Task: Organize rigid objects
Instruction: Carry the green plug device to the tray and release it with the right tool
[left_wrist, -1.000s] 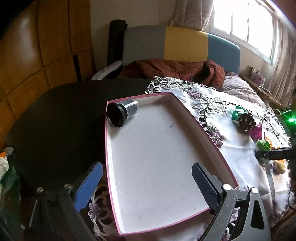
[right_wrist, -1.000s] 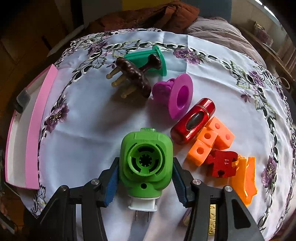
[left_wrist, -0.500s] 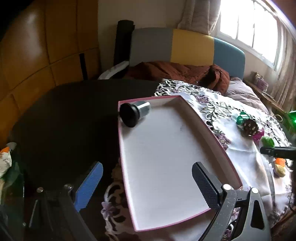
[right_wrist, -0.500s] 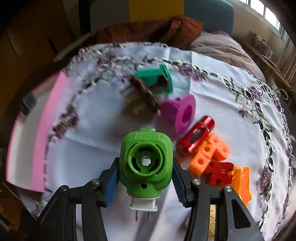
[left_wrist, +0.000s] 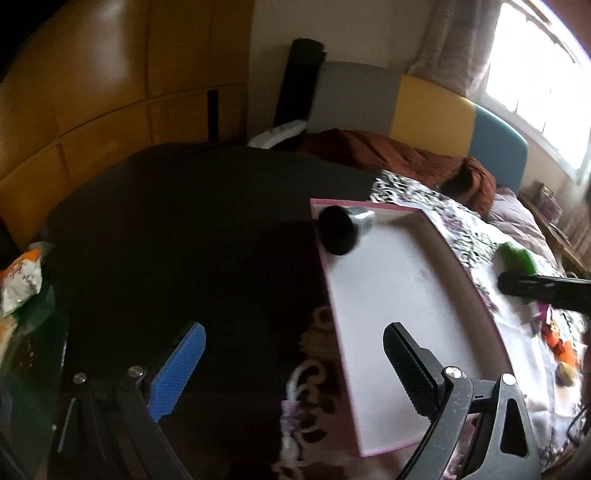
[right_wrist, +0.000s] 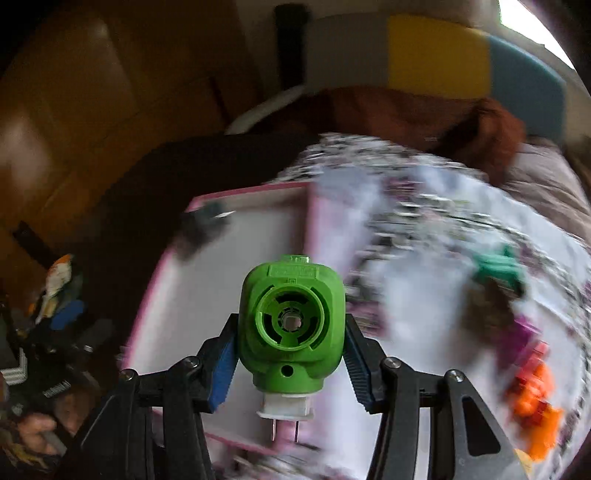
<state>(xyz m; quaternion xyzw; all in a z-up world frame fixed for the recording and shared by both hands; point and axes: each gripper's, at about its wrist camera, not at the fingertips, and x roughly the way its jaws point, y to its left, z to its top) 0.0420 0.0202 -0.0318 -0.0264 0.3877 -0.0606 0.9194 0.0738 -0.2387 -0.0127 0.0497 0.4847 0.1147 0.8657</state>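
Behind the table, a grey, yellow and blue padded headboard (left_wrist: 399, 99) fills the upper part of both views, with a rumpled brown blanket (left_wrist: 388, 155) below it. On the white embroidered tablecloth (left_wrist: 517, 332) lies a shallow pink-rimmed white tray (left_wrist: 406, 295), right of centre in the left wrist view. A black-capped grey cylinder (left_wrist: 341, 232) lies on its side in the tray's upper left corner. At the bottom of that view the left gripper (left_wrist: 291, 369) stands wide apart with nothing between its pads. In the centre of the right wrist view, the right gripper (right_wrist: 290, 354) clamps a green plastic plug-in device with a white two-pin base (right_wrist: 291, 325), above the tray. Blurred orange blocks (right_wrist: 535, 402) and a teal piece (right_wrist: 498, 266) lie at right.
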